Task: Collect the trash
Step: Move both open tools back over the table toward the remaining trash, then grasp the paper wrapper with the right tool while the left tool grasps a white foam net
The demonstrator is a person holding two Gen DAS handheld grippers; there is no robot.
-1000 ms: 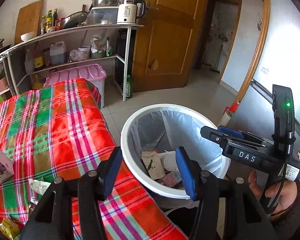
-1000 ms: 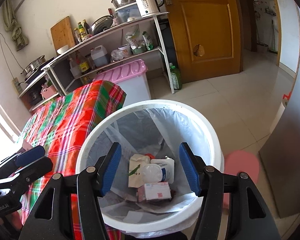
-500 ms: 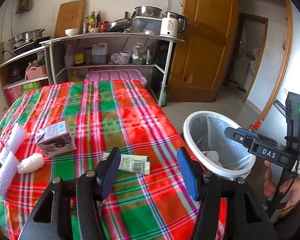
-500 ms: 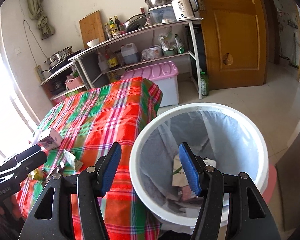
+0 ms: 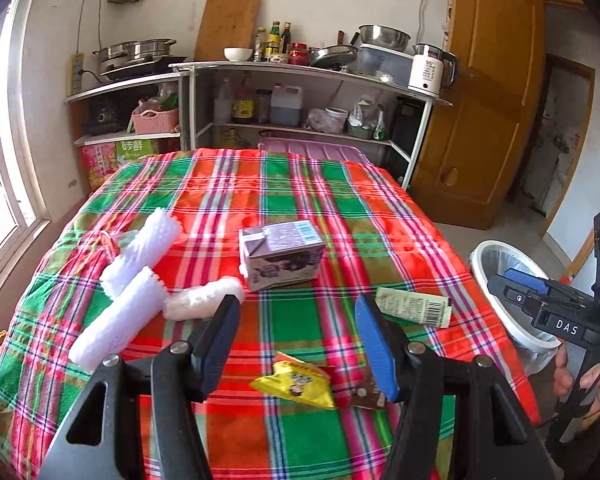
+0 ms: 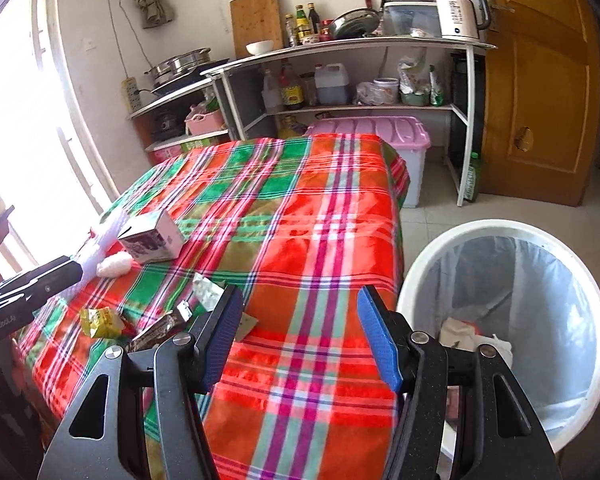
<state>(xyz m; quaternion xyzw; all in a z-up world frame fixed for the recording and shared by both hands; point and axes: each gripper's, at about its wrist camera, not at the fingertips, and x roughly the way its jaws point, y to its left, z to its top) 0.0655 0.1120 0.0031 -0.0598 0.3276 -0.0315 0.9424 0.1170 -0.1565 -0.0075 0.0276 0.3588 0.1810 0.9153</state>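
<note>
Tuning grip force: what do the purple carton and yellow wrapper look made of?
Purple carton: looks like coated paperboard, matte with a slight sheen; crisp folded edges, printed barcode. Yellow wrapper: probably thin plastic or foil film, glossy; crumpled, with bright highlights.

left claw (image 5: 298,338) opening, empty, right claw (image 6: 300,330) open

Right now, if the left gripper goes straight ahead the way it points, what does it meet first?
Probably the checked tablecloth: the left gripper is open, with nothing between its fingers, and aims at bare cloth. The purple carton lies just beyond, and the yellow wrapper sits nearer, below that line. Depth is uncertain.
</note>
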